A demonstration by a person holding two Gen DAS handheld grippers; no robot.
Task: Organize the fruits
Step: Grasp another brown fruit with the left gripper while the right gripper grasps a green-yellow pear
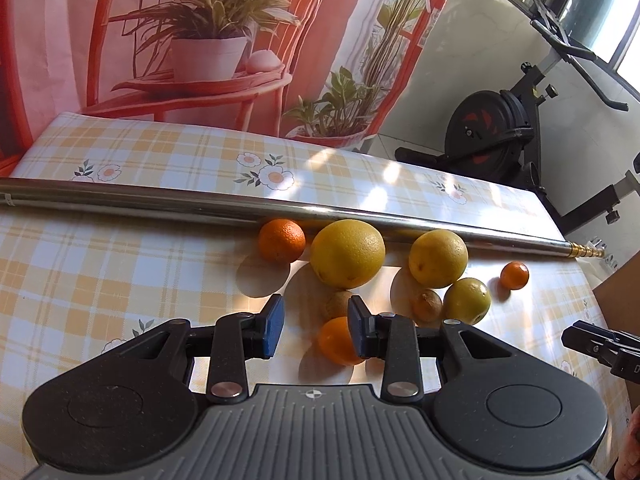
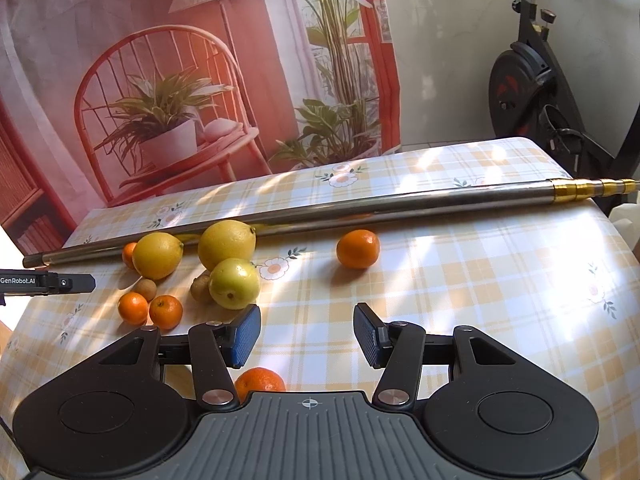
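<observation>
A tabletop (image 2: 460, 280) in a yellow plaid floral cloth carries a long metal pole (image 2: 360, 210) laid across it. Against the pole sit two big yellow citrus fruits (image 2: 227, 242) (image 2: 157, 255). A green apple (image 2: 234, 283) touches a kiwi (image 2: 200, 286), two small oranges (image 2: 165, 311) (image 2: 133, 308) sit side by side, one orange (image 2: 357, 248) stands apart.

black left gripper (image 1: 314, 322) and right gripper (image 2: 306, 330), blue pads, silver screws.

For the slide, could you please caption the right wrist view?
Open right tongs hover over a checked tablecloth near a green apple, lemons, mandarins and a metal pole.
</observation>
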